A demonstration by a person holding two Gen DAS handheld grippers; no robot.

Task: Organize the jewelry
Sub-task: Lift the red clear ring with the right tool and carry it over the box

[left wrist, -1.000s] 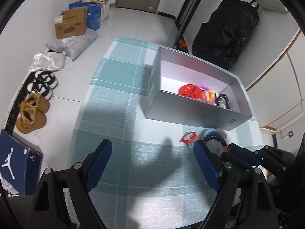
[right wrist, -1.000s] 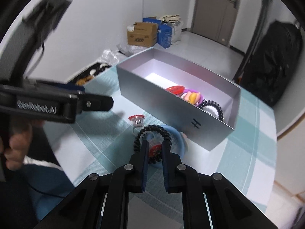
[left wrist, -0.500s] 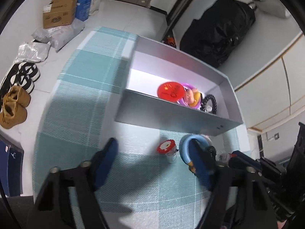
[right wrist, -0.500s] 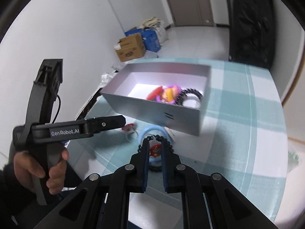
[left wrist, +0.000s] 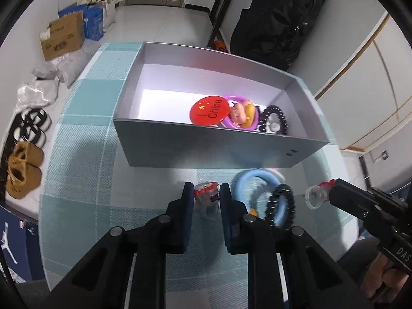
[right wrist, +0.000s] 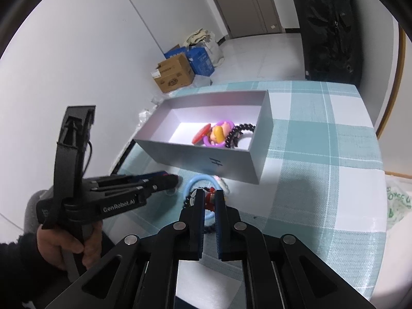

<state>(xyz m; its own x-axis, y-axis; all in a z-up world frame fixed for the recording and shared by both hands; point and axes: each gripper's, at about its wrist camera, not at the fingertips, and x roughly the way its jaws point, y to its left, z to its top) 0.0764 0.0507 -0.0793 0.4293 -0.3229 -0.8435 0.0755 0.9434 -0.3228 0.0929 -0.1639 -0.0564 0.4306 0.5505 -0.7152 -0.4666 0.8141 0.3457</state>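
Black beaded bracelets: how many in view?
2. One black beaded bracelet lies in the grey box, beside the purple ring. The other bracelet lies on the tablecloth across the blue ring. None seems hidden.

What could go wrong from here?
1. Both tools lift at once: the left tool, which has just closed on a red-topped ring, and the right tool, pinching another ring. They could bump over the box.
2. The black bead bracelet lies close by and might snag.
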